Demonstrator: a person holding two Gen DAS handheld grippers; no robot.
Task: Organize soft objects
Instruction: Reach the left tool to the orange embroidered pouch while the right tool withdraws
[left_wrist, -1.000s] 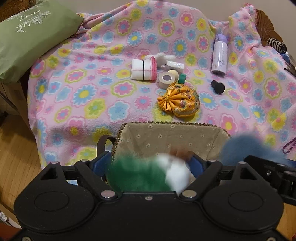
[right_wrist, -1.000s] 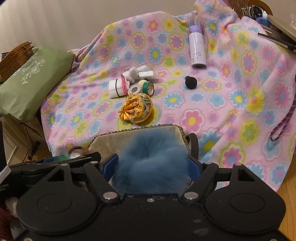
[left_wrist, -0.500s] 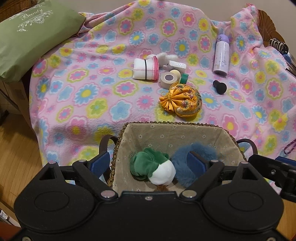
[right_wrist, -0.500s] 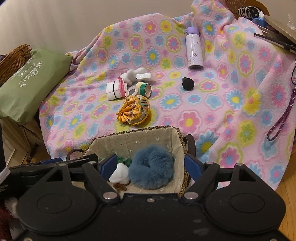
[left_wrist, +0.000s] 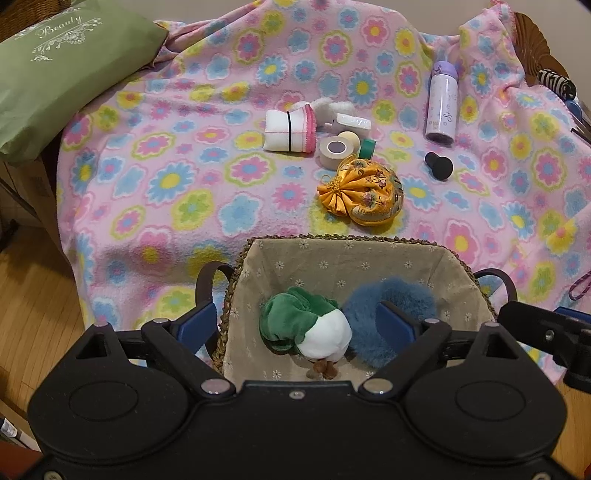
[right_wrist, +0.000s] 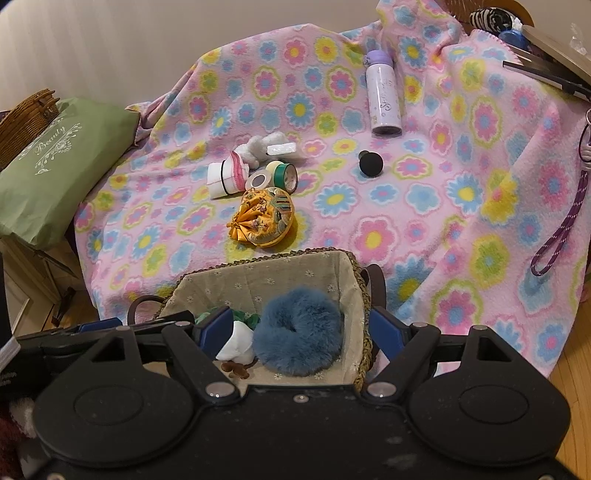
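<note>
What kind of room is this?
Probably a room in someone's home: a flowered fleece blanket covers the furniture, a green cushion sits beside it, and the floor is wood.

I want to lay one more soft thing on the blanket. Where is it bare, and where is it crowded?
Bare: the wide stretch of blanket between the green cushion and the rolled cloth, and the patch right of the black knob. Crowded: the cluster of tapes and gold pouch beyond the basket.

soft, even indoor light, moderately bright, no glare. faint shadows lie under items on the floral blanket (left_wrist: 207, 155). both views are sharp, with no motion blur; fisheye distortion bends the blanket's edges and corners.
</note>
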